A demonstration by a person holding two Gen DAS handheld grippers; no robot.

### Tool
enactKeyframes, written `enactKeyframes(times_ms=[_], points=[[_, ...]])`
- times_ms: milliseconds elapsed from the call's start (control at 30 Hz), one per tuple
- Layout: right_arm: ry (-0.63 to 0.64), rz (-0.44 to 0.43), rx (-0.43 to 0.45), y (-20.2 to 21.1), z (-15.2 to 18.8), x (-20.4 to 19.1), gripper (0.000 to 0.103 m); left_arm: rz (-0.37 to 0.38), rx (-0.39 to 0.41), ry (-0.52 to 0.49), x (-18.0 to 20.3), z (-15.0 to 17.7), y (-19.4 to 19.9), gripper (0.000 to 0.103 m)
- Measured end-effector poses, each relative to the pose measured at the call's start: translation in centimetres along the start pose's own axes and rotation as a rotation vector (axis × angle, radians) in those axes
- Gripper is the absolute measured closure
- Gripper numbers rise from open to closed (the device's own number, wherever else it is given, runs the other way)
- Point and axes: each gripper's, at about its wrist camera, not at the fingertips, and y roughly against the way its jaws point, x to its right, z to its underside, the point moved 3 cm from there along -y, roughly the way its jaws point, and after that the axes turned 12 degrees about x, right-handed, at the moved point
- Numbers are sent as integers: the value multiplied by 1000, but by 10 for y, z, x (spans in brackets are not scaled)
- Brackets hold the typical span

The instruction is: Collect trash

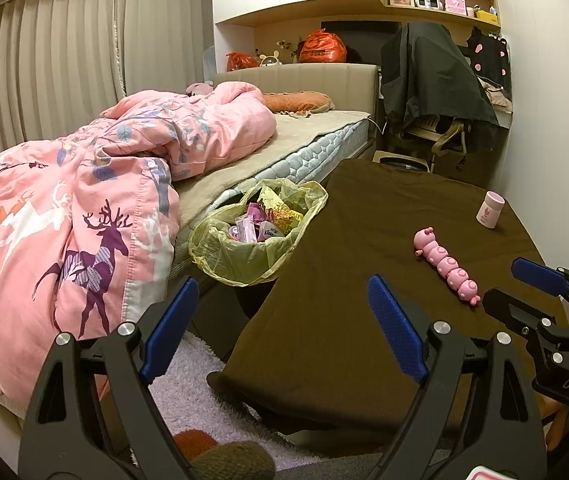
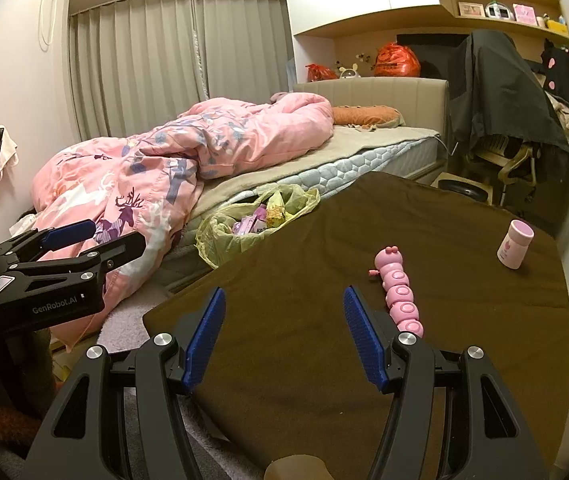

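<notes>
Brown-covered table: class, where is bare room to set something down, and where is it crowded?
Free: the brown table from the pink caterpillar toy across to the edge by the trash bin. Crowded: its right side, around the toy and pink bottle.

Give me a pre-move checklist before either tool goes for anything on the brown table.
1. Left tool open and empty: ok.
2. Right tool open and empty: ok.
3. Lined trash bin reachable, mouth open beside the table: ok.
4. Room left in the bin: ok, wrappers sit below the rim.
5. Trash on the brown table: not ok, only a pink caterpillar toy and a pink bottle show.
6. Trash on the floor: cannot tell.
</notes>
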Motion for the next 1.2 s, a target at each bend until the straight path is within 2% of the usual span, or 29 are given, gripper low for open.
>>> enactKeyframes(times_ms=[933,1067,1133,1167,1200], points=[[4,5,0,1,2,2,46,15,3,3,-2,1,0,21],[10,17,-16,-5,3,10,46,45,-42,8,-1,0,-11,21],[17,52,-14,-13,1,26,44,64,-84,3,3,0,-27,21],[18,93,-21,-23,1,44,37,72,-117,-3,6,1,-42,21],[16,118,-29,-30,2,58,35,76,-145,-8,11,3,-55,21]])
